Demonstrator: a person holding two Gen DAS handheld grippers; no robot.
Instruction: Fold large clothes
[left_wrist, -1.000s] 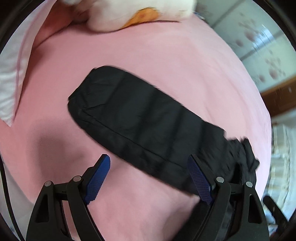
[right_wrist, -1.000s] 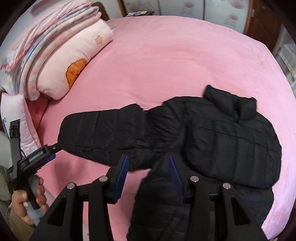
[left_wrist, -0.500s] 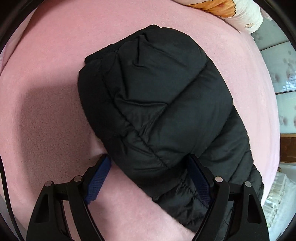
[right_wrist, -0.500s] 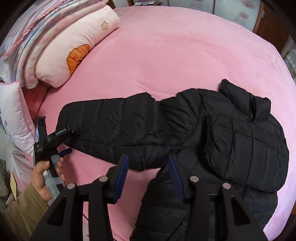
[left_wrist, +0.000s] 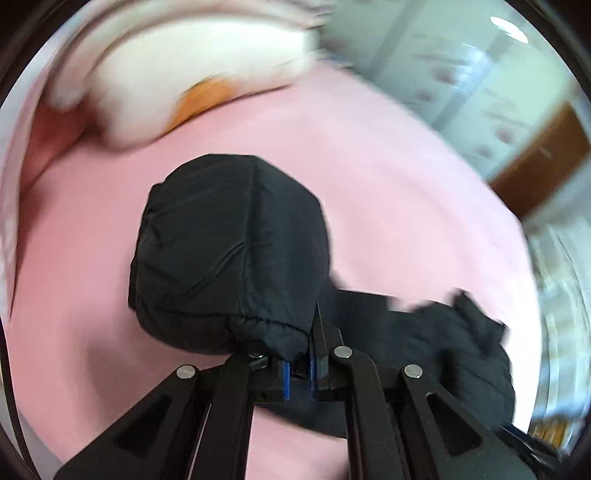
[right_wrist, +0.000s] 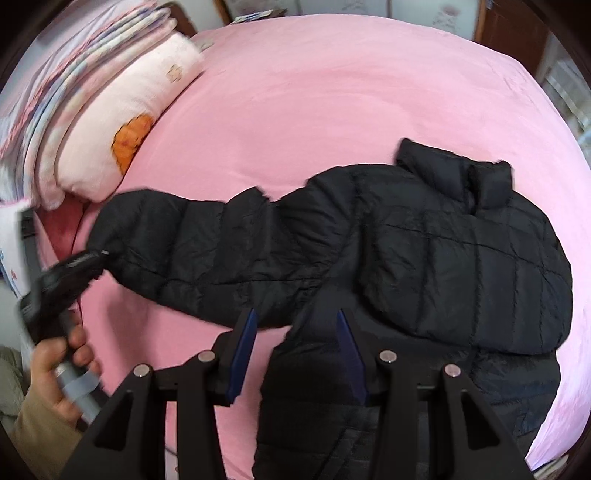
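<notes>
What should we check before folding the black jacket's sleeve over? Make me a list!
1. Left gripper clamped on the sleeve cuff: ok, its jaws have just closed on it.
2. Right gripper free: ok, open, nothing pinched.
3. Jacket lying flat on the pink bed: ok.
4. Other sleeve already folded across the chest: ok.
5. Pillow clear of the jacket: ok.
6. Grip firm enough to lift: cannot tell.

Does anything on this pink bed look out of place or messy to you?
Only the black puffer jacket: it lies half-folded on the pink bed, one sleeve stretched sideways, its cuff pinched in the left gripper. Nothing looks torn or spilled.
</notes>
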